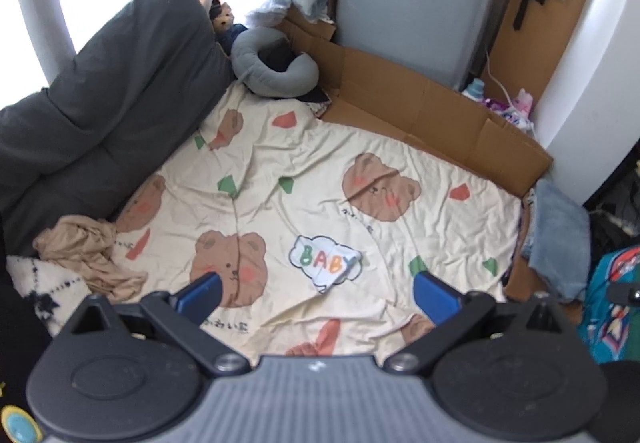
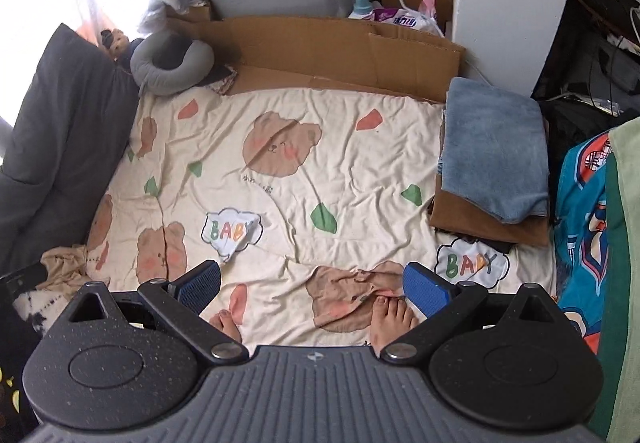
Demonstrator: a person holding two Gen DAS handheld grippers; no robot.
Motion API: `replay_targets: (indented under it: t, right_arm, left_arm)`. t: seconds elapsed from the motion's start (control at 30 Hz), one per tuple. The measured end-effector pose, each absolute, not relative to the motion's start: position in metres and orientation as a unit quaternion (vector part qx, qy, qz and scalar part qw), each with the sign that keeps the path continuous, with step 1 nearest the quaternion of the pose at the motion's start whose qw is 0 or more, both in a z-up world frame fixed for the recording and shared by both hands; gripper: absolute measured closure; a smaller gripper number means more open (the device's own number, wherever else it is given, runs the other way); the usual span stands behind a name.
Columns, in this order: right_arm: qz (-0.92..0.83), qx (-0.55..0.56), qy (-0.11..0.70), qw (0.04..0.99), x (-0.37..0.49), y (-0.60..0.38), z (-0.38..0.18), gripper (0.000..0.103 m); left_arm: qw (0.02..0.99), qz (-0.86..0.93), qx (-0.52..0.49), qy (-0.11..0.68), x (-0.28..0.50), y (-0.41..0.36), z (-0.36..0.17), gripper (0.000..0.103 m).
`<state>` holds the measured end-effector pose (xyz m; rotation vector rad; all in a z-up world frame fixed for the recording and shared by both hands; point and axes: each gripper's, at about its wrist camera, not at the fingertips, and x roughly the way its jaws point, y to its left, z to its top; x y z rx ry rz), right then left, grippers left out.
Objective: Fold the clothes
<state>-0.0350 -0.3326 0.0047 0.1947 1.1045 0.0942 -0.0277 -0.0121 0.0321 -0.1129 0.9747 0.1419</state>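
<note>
Left wrist view: the left gripper (image 1: 316, 289) hangs with jaws apart above a bear-print sheet (image 1: 280, 171) reading "BABY". The right gripper (image 2: 312, 281) is likewise spread wide, holding nothing, near a folded blue towel (image 2: 494, 147).

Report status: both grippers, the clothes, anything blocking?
Left gripper open, empty. Right gripper open, empty. Crumpled beige garment unfolded at sheet's left edge; folded stack at right. Bare feet near right gripper; nothing else in the way.
</note>
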Motion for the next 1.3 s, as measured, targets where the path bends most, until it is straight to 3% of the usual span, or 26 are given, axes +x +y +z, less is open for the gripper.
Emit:
replay_targets:
  t: [1.3]
  right_arm:
    - [0.079, 0.033, 0.530, 0.844, -0.041, -0.268, -0.018, 0.003]
  left_arm:
    - [0.867, 0.049, -0.068, 0.492, -0.028, -0.036, 0.003, 0.002]
